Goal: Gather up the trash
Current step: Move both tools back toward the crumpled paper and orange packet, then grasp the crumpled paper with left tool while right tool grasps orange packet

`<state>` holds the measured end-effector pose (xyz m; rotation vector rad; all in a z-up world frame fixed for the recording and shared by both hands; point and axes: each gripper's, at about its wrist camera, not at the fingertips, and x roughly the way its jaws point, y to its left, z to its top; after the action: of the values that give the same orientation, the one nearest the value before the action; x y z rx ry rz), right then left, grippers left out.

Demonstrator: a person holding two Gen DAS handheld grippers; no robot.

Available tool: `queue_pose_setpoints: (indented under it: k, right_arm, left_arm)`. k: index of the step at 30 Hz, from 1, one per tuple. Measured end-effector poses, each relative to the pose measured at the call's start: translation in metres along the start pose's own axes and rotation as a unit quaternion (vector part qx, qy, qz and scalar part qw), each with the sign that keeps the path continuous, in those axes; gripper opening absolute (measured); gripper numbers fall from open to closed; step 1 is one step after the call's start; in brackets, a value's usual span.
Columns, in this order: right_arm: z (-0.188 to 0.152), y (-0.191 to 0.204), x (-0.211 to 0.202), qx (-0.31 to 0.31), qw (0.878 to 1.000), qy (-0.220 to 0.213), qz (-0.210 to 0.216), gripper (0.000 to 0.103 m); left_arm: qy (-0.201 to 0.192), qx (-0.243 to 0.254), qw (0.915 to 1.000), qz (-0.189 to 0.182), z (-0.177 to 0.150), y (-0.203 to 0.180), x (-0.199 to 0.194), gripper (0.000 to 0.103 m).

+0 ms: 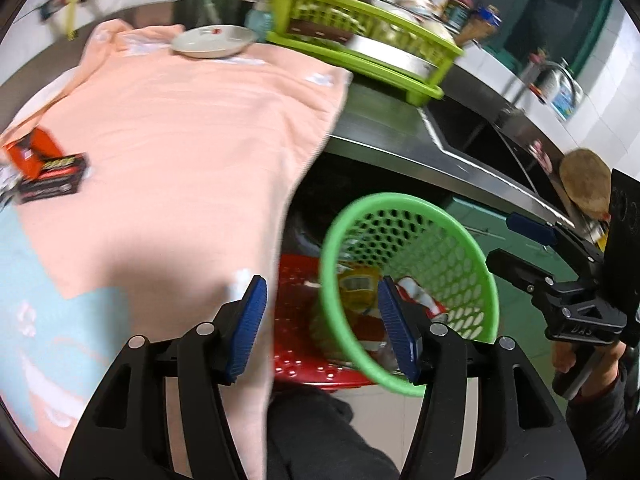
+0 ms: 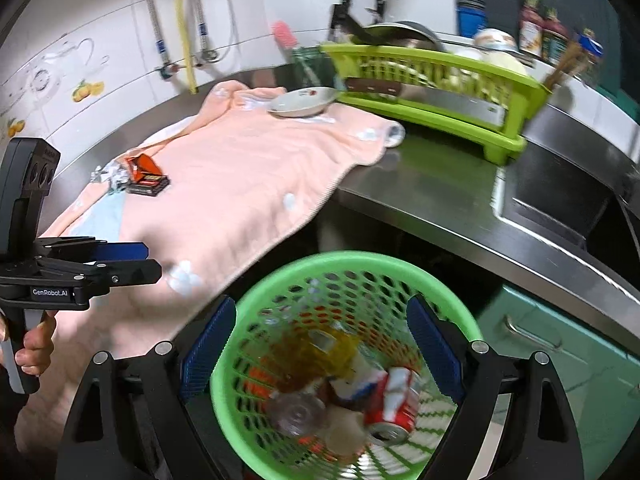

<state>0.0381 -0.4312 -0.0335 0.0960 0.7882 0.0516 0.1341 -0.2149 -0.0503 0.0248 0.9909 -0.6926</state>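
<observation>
A green mesh waste basket [image 1: 448, 248] [image 2: 256, 304] stands on a red stool [image 1: 296, 280] below the counter edge. It holds a red can [image 2: 394, 404], a yellow wrapper [image 2: 320, 356] and other trash. My left gripper [image 1: 320, 320] is open and empty beside the basket's rim; it also shows at the left of the right wrist view [image 2: 124, 258]. My right gripper [image 2: 320, 352] is open and empty right above the basket; it also shows in the left wrist view [image 1: 516, 248]. An orange and black box [image 1: 44, 168] [image 2: 146, 176] and crumpled foil [image 2: 110, 174] lie on the pink towel [image 1: 180, 140] [image 2: 248, 176].
A white dish [image 1: 214, 40] [image 2: 302, 102] sits on the towel's far end. A lime dish rack [image 1: 360, 40] [image 2: 432, 92] with dishes stands behind it. A steel sink [image 1: 480, 136] [image 2: 560, 200] is at the right. A teal cabinet [image 2: 560, 352] is under the counter.
</observation>
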Motion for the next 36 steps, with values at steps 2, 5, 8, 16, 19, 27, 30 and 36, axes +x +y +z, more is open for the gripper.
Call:
queue_pose_setpoints:
  k: [2,5,8,16,19,27,30,36]
  right_arm:
    - [0.008,0.013,0.008,-0.009,1.000,0.001,0.011,0.084]
    - [0.022,0.033,0.021,-0.023,0.999,0.004,0.030,0.084]
    - [0.036,0.056,0.034,-0.040,0.998,0.004,0.049,0.084]
    - [0.074,0.126,0.072,-0.089,0.991,0.009,0.099,0.084]
    - [0.087,0.150,0.086,-0.105,0.988,0.012,0.116,0.084]
    - [0.121,0.205,0.117,-0.138,0.979,0.012,0.150,0.084]
    - [0.133,0.220,0.130,-0.152,0.976,0.014,0.156,0.083]
    - [0.149,0.239,0.153,-0.172,0.971,0.016,0.162,0.083]
  left_arm:
    - [-0.006,-0.011,0.9999,0.010,-0.001,0.014,-0.009,0.058]
    - [-0.018,-0.032,0.9990,0.025,-0.002,0.038,-0.023,0.058]
    - [-0.032,-0.054,0.9972,0.041,-0.003,0.065,-0.038,0.058]
    - [-0.075,-0.126,0.9845,0.095,-0.006,0.148,-0.084,0.062]
    - [-0.092,-0.163,0.9751,0.118,-0.005,0.186,-0.102,0.064]
    - [-0.113,-0.232,0.9521,0.165,0.015,0.272,-0.115,0.077]
    - [-0.108,-0.242,0.9472,0.180,0.030,0.295,-0.106,0.077]
    - [-0.103,-0.259,0.9424,0.185,0.055,0.329,-0.083,0.077]
